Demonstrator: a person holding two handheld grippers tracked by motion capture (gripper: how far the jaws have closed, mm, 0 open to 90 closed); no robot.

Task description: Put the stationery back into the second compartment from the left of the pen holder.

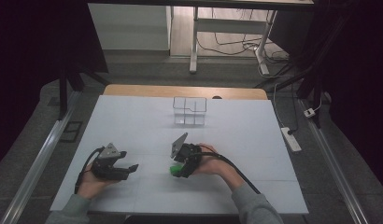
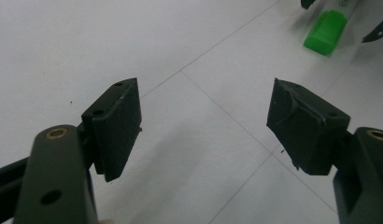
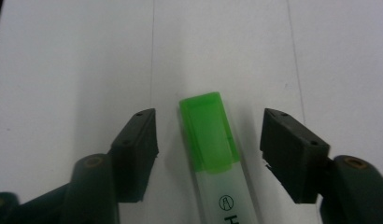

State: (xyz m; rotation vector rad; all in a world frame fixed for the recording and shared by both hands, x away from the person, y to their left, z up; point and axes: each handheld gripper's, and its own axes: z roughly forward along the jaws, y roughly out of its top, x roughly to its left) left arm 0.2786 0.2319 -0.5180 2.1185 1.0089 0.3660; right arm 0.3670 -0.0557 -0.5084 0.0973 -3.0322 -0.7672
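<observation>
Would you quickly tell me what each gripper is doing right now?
Left gripper: open, holding nothing.
Right gripper: open, jaws either side of the green highlighter, not gripping it.

A green highlighter (image 3: 213, 158) is lying flat on the white table (image 1: 147, 126), sitting between the spread jaws of the right gripper (image 3: 209, 149) with a gap on either side, touching neither. Its bright green cap is pointing away from that gripper, past the jaw tips, and its pale, see-through barrel with black print is running back toward the gripper's base. It is lying well apart from the left gripper (image 2: 203, 126), ahead and to that gripper's right.
</observation>
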